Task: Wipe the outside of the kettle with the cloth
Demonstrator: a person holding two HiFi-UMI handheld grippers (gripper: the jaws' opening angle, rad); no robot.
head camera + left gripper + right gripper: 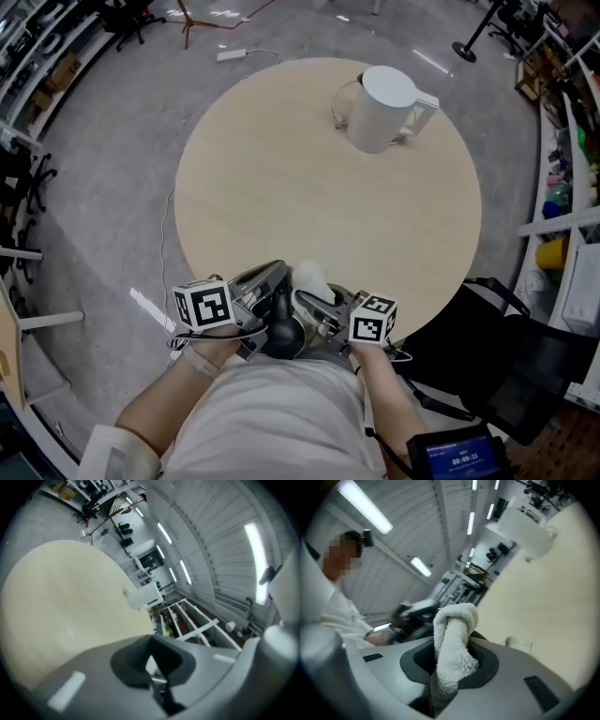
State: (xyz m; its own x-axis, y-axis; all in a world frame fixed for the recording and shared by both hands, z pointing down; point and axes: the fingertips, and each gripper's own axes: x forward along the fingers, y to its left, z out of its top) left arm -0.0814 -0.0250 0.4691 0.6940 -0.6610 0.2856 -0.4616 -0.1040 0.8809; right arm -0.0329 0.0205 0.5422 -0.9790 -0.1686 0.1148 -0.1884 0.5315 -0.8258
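The person is wearing a white short-sleeved shirt (272, 412) and a pale wristband (195, 361), and the grey left gripper (277, 273) and grey right gripper (304, 298) are bearing black-and-white marker cubes.

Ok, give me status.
Right gripper shut on white fluffy cloth; left gripper shut, empty. White kettle untouched, far side of round beige table. Nothing in the way.

A round pale wooden bench (281, 187) lies ahead of the jaws on grey floor (112, 141); strip lights (253, 541) overhead.
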